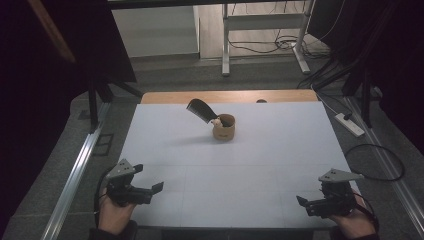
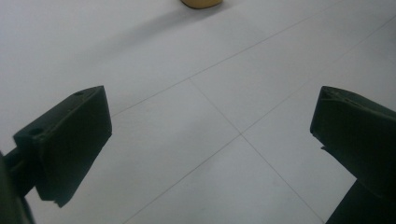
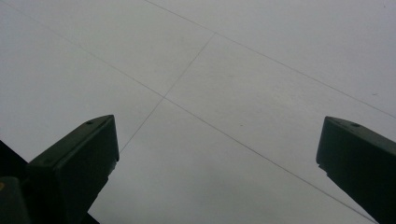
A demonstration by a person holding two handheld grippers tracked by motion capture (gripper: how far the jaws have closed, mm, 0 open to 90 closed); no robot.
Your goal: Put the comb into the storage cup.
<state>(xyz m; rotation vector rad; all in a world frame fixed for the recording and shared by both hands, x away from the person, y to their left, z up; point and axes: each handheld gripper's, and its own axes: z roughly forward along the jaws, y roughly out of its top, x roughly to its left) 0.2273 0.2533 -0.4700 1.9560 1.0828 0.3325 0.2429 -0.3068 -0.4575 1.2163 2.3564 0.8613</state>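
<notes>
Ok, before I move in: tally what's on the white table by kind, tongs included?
Brown cup: 1
Black utensil standing tilted in the cup: 1
Tongs: 2, the left tongs and the right tongs, both open
Total: 4

Dim room — grey floor point(image 1: 165, 75), white table point(image 1: 280, 145), cables point(image 1: 260, 47).

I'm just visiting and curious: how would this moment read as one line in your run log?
left gripper: open, near edge | right gripper: open, near edge | cup: far centre of table, dark utensil leaning out
</notes>
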